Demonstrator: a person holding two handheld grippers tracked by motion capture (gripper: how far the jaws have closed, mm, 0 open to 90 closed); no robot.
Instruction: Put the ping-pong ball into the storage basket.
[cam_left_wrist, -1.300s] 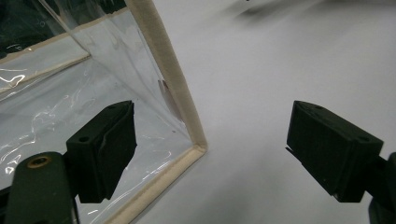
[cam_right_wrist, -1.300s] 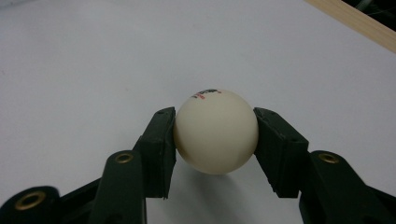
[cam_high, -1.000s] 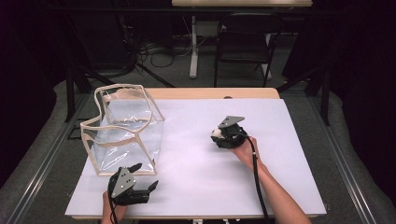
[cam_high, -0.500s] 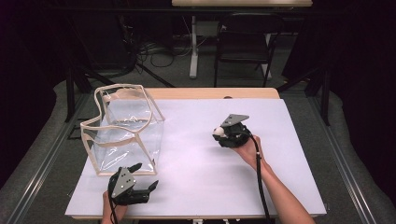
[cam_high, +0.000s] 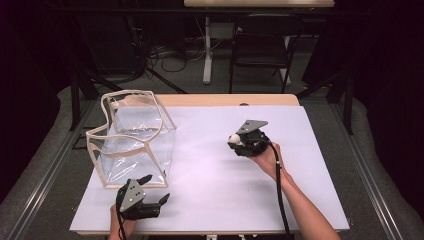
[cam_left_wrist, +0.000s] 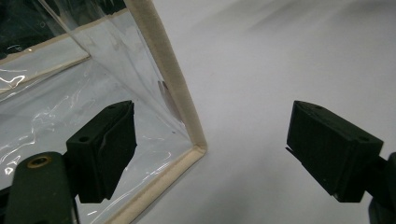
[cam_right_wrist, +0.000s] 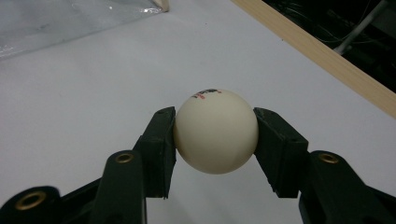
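One white ball (cam_right_wrist: 215, 131) is clamped in your right gripper (cam_high: 239, 141) at three o'clock, not yet in the clear bag (cam_high: 134, 142) at nine o'clock, where your left gripper (cam_high: 155, 189) waits open.

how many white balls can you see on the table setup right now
1. The white ball is clamped between the right gripper's jaws, above the white table, right of the clear bag. None shows inside the bag.
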